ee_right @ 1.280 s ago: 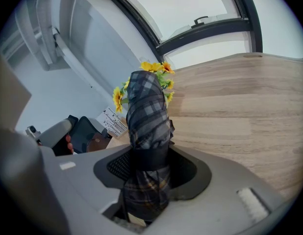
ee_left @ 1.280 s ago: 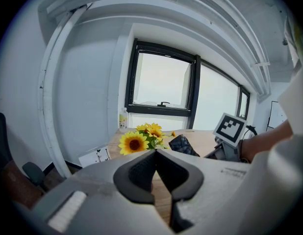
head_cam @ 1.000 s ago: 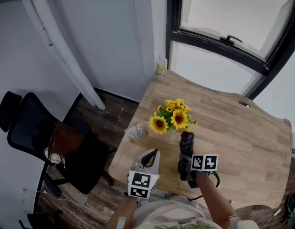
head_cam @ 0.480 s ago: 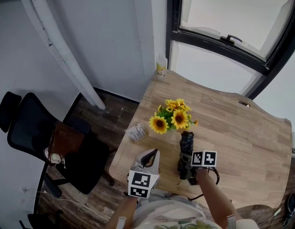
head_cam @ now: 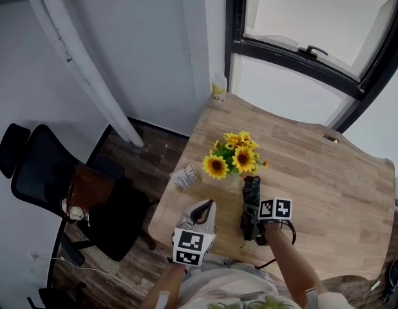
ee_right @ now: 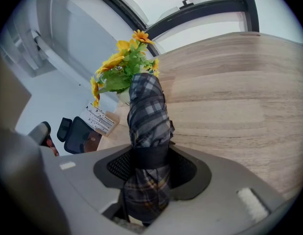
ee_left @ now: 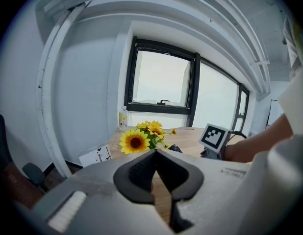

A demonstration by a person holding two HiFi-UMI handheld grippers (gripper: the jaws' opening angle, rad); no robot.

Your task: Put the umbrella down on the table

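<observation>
A folded dark plaid umbrella (head_cam: 251, 195) hangs over the near part of the wooden table (head_cam: 328, 185). My right gripper (head_cam: 255, 224) is shut on it around its middle. In the right gripper view the umbrella (ee_right: 147, 112) sticks out forward between the pads, and its far end points at the sunflowers (ee_right: 123, 65). Whether it touches the tabletop I cannot tell. My left gripper (head_cam: 203, 207) hovers at the table's near left edge; in the left gripper view its jaws (ee_left: 155, 155) are shut with nothing between them.
A vase of sunflowers (head_cam: 234, 158) stands just beyond the umbrella. A small printed box (head_cam: 185, 177) lies at the left edge of the table and a bottle (head_cam: 218, 93) at the far corner. A black chair (head_cam: 54, 185) stands left of the table.
My right gripper has sunk a little toward the table with the umbrella still in it. The left gripper has not moved.
</observation>
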